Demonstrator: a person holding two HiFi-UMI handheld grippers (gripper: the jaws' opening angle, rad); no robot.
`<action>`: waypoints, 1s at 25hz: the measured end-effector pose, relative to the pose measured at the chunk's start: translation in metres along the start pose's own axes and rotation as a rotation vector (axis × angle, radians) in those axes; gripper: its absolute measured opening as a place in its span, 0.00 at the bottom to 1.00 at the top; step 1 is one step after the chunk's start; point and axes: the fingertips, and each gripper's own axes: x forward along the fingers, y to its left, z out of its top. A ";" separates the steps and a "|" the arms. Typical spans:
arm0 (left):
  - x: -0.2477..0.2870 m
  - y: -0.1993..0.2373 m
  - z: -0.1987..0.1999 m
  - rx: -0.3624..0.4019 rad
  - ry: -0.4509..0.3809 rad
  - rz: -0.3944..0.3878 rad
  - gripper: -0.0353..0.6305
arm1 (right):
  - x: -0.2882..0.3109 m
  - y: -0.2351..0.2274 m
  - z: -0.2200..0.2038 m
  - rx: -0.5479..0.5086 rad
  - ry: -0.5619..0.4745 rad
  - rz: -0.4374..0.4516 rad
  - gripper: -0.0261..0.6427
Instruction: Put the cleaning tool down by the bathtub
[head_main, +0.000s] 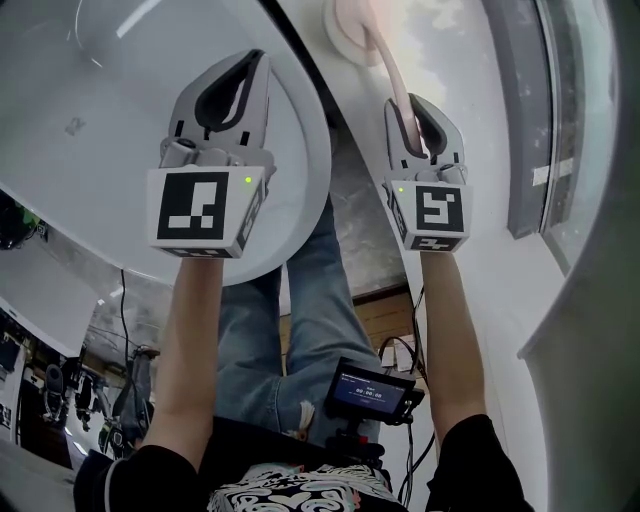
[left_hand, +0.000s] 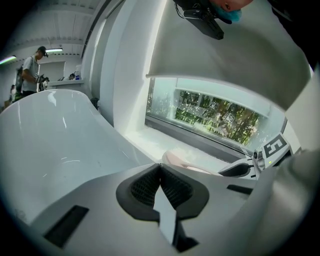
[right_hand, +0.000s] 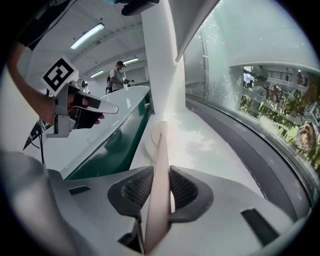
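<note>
Clamping down on the slim handle of the pale pink long-handled cleaning tool (head_main: 383, 62), the right gripper (head_main: 412, 108) is squeezing both jaws tight against it, no gap showing. The tool's round head is lying at twelve o'clock from that gripper, on the white ledge (head_main: 460, 60) just beside the white oval bathtub (head_main: 120, 90). Over at nine o'clock, the left gripper (head_main: 252, 62) is hovering above the tub's rim, jaws pressed together and carrying nothing.
</note>
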 end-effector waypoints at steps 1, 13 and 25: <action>0.001 -0.001 -0.001 -0.006 0.000 0.000 0.08 | 0.001 -0.001 -0.002 -0.008 0.012 -0.005 0.21; 0.004 -0.011 -0.003 -0.019 0.013 -0.014 0.08 | 0.009 0.001 -0.020 -0.055 0.144 -0.013 0.22; -0.004 -0.011 -0.002 -0.019 0.008 -0.015 0.08 | 0.004 0.003 -0.014 -0.061 0.159 -0.045 0.22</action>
